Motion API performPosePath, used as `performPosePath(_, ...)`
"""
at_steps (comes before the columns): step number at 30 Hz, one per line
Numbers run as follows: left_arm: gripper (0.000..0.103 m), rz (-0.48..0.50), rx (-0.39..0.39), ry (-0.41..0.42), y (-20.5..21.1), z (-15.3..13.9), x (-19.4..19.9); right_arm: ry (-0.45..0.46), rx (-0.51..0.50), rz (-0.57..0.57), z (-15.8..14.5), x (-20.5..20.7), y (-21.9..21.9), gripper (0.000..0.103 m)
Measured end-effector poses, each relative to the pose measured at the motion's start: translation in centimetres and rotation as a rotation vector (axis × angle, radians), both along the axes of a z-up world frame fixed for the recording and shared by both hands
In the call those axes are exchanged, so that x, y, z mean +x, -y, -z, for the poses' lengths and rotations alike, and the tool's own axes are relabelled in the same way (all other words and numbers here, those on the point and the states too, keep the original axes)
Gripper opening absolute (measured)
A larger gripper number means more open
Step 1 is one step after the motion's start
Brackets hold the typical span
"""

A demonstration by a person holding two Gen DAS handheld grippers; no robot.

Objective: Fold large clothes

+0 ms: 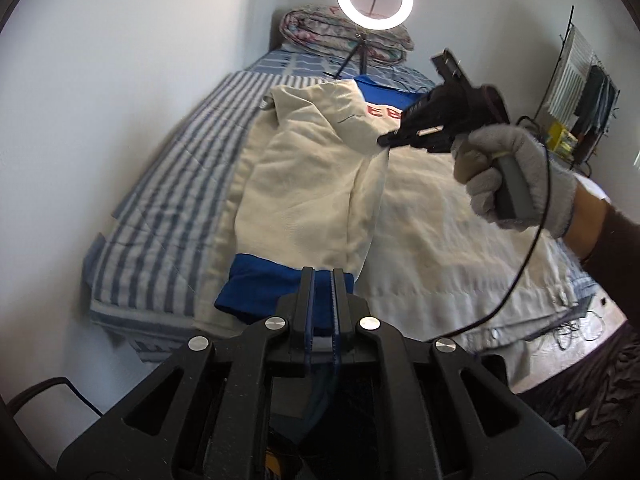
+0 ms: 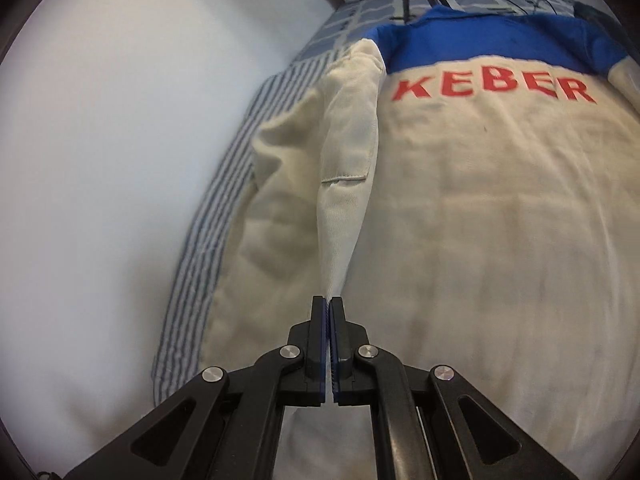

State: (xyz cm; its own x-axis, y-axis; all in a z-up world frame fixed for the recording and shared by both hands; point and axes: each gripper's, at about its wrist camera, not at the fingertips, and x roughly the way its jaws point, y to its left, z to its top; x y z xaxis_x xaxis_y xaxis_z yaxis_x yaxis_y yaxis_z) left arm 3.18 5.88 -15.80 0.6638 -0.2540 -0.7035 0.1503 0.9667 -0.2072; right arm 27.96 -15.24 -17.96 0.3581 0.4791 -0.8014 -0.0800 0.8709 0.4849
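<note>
The jacket point(image 2: 460, 208), cream cotton twill with a blue yoke and red letters KEBER, lies back up on the bed point(image 1: 160, 184), its right edge cut off in the right wrist view and its lower hem hidden behind the left hand-held gripper point(image 1: 323, 276). The right hand-held gripper point(image 2: 328, 304), in a grey knit-gloved hand point(image 1: 516, 176), is clamped on the cream sleeve point(image 2: 348, 184), drawn taut over the jacket's back. The left one's jaws stand a narrow slit apart with blue cuff cloth point(image 1: 264, 288) between them; whether they pinch it is unclear.
</note>
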Motion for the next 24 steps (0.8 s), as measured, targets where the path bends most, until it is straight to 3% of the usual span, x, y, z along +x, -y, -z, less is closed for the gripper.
performPosePath(1,0.02,-0.007,-0.02,-0.006,-0.2,0.0,-0.3,-0.008,-0.028,0.002,1.0,0.2,0.2,0.0)
performPosePath(2,0.039,-0.02,-0.039,-0.01,-0.7,0.0,-0.5,-0.016,-0.058,-0.005,1.4,0.1,0.3,0.0)
performPosePath(3,0.05,-0.033,-0.056,-0.012,-1.1,0.0,-0.5,-0.024,-0.083,-0.013,2.0,0.3,0.2,0.0)
performPosePath(8,0.05,-0.14,-0.186,-0.078,-4.8,1.0,0.8,-0.01,-0.158,-0.044,2.3,0.4,-0.4,0.005)
performPosePath(10,0.05,-0.163,-0.239,-0.107,-6.1,1.6,1.4,0.031,-0.171,-0.063,0.7,0.0,-0.7,0.008)
performPosePath(13,0.05,-0.198,-0.306,-0.168,-7.4,3.2,2.5,0.118,-0.201,-0.099,-2.0,-0.2,-1.5,0.026)
performPosePath(17,0.05,-0.234,-0.387,-0.245,-8.3,5.4,3.7,0.198,-0.22,-0.149,-4.6,0.9,-2.9,0.028)
performPosePath(20,0.05,-0.241,-0.431,-0.28,-8.7,6.4,4.4,0.243,-0.223,-0.172,-5.8,2.5,-4.2,0.039)
performPosePath(24,0.05,-0.236,-0.452,-0.302,-8.3,7.0,5.2,0.276,-0.264,-0.19,-6.3,4.9,-6.6,0.041)
